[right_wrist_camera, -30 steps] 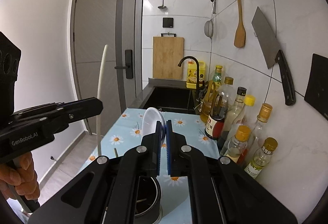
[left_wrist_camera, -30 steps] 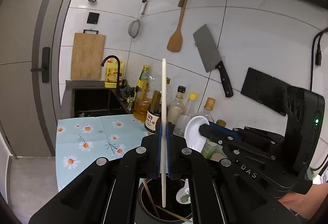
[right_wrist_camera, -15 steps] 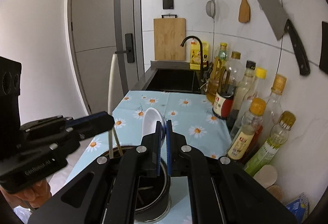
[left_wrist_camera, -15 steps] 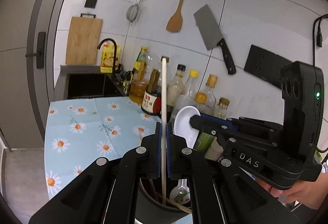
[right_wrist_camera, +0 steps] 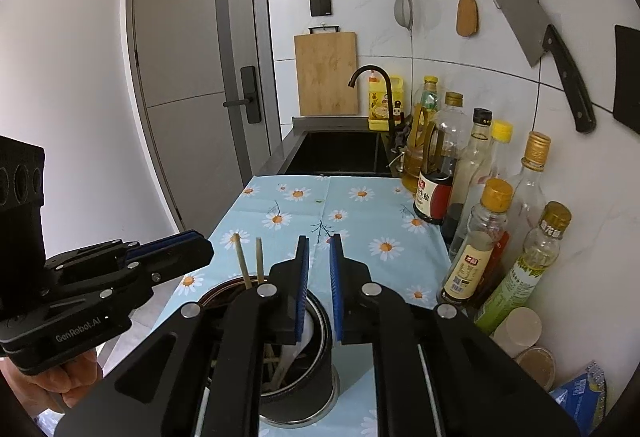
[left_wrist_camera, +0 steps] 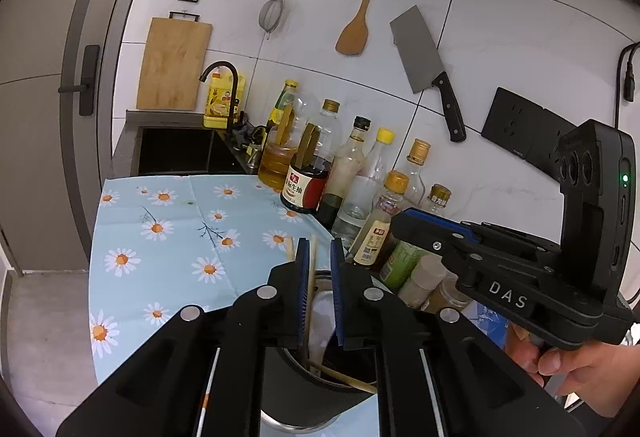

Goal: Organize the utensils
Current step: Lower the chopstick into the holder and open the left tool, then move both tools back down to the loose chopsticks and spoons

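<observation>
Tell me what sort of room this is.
A home kitchen, most likely: a sink with a black tap, a cleaver and wooden spatula hung on the tiled wall, and bottles along the counter.

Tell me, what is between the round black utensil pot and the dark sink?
Only bare blue daisy tablecloth, shown in the right wrist view.

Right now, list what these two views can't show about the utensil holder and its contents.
- Utensil holder bottom: both wrist views, blocked by gripper bodies.
- White spoon: only a sliver between the left gripper fingers.
- Chopsticks: lower ends hidden in the holder; count unclear.
</observation>
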Demonstrator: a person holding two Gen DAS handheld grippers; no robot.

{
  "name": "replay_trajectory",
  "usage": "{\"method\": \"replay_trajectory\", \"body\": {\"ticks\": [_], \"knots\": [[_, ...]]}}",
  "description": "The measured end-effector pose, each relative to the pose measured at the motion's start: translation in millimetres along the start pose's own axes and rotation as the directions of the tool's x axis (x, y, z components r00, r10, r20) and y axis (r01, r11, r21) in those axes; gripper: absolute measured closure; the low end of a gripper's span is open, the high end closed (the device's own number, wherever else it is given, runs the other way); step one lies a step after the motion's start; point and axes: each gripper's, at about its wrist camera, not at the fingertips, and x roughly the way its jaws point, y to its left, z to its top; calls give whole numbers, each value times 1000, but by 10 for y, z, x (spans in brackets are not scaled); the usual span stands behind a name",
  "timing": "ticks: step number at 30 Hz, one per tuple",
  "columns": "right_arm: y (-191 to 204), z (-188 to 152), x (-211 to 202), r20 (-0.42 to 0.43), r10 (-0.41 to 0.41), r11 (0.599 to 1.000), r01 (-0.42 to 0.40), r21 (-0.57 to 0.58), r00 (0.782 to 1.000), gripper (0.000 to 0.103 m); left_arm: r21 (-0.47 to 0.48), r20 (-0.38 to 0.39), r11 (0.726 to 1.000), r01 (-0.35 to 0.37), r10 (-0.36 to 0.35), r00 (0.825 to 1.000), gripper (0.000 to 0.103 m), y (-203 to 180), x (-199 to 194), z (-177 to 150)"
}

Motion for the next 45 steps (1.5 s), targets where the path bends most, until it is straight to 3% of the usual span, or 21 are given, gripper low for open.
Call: {"method": "replay_trajectory", "body": {"ticks": [15,20,26,33,35,39,44,45], "knots": [[24,-63,-453,23,14,999,-15,36,1000,87,-13,8,1000,4,-4,1000,88,-104,-374,16],[0,-182,-620,-41,35,997,-32,72,999,82,-24,4,1000,-1,1,1000,88,-133,-593,-62],[-60,-470,-680,-193,49,990,-22,139,980,82,-45,-34,999,-12,11,999,88,-145,-813,-235],[-190,-875,-627,-366,72,968,24,251,928,80,-64,-75,998,-9,4,997,88,-176,-996,-417],[-222,-983,-596,-416,76,958,50,283,906,76,-51,-85,999,-13,8,996,88,-210,-1034,-495],[-251,-1215,-444,-546,103,942,95,322,832,74,-60,-131,998,-6,-1,991,88,-245,-1042,-677],[-213,-1452,-287,-650,149,927,124,355,745,74,-76,-197,997,-25,9,980,88,-268,-1041,-977],[-209,-1525,-234,-679,161,920,140,365,716,74,-81,-211,996,-29,12,977,88,-266,-1040,-1044]]}}
